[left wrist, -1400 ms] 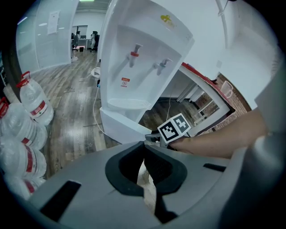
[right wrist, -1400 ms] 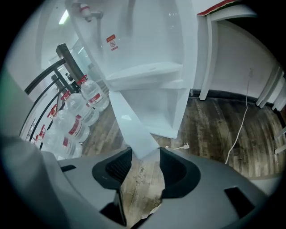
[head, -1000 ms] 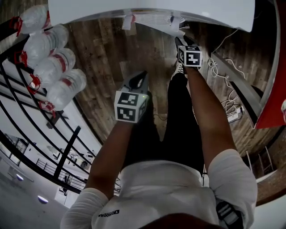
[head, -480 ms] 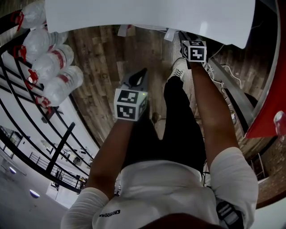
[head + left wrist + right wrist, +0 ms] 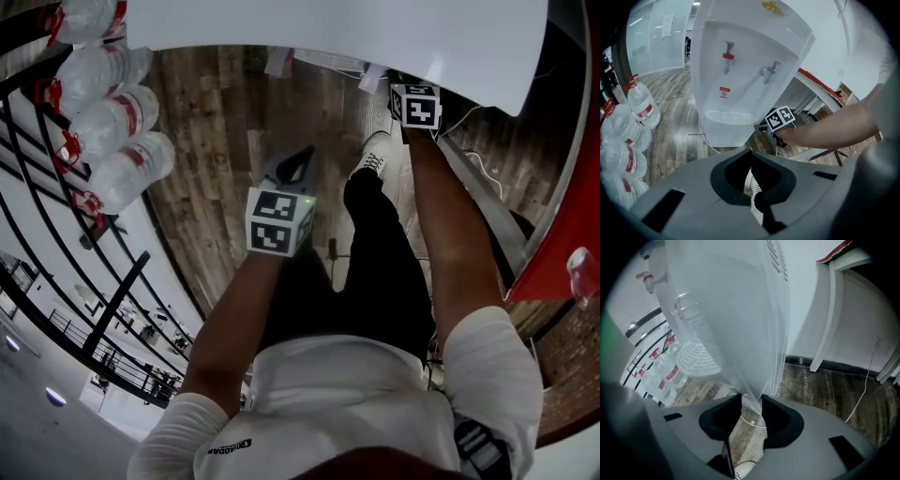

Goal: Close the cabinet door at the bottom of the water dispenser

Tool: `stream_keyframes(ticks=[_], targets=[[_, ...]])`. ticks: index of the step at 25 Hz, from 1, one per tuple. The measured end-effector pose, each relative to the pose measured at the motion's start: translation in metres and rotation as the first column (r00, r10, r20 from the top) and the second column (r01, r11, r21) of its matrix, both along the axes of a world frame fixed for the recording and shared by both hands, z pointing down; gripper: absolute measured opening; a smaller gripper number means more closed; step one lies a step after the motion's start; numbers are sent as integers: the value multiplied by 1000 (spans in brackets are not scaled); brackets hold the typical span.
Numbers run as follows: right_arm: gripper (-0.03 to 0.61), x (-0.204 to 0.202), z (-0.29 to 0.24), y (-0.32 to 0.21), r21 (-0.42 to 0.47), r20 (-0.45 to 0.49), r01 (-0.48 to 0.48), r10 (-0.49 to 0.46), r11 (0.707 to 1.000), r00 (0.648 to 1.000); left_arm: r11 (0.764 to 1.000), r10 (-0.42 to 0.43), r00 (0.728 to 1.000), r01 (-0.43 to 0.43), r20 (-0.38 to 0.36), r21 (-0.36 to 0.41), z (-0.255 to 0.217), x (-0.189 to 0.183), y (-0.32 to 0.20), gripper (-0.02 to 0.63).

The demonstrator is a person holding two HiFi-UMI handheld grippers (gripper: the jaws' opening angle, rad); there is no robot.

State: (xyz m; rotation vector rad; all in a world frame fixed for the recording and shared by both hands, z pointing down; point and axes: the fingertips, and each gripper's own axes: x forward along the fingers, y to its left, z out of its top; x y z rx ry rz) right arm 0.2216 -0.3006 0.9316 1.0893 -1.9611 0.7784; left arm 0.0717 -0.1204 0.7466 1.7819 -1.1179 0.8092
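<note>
The white water dispenser (image 5: 328, 37) fills the top of the head view. Its red and blue taps and drip grille face me in the left gripper view (image 5: 740, 70). At its right lower corner my right gripper (image 5: 403, 86) (image 5: 764, 129) reaches in. In the right gripper view a blurred white panel edge (image 5: 752, 380), apparently the cabinet door, runs down between the jaws. My right gripper (image 5: 749, 401) is shut on that edge. My left gripper (image 5: 298, 159) (image 5: 750, 151) hangs over the wooden floor in front of the dispenser, shut on nothing. The cabinet itself is hidden.
Several large water bottles (image 5: 112, 122) (image 5: 637, 108) lie at the left by a black railing (image 5: 56, 234). A white table leg (image 5: 827, 319) and a cable (image 5: 867, 385) stand right of the dispenser. A red-edged tabletop (image 5: 562, 234) is at the right. My shoe (image 5: 373, 155) is under the right gripper.
The right gripper has shifted a little right along the dispenser's corner. The dispenser's top now covers more of the head view. The left gripper has barely moved.
</note>
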Motion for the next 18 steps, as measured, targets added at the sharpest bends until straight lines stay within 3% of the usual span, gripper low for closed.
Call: stream_keyframes(ticks=[12,18], targets=[[144,3,-24,33,-15,-47,33,-34,999,998,999,-11,1000,11,-14,44,-24,-15,-5,-3],[62,-11,-79,57,-14,-26,-3,3,1000,1000,998,3,1000,-1,-31,59,-58,-35,-6,-3]])
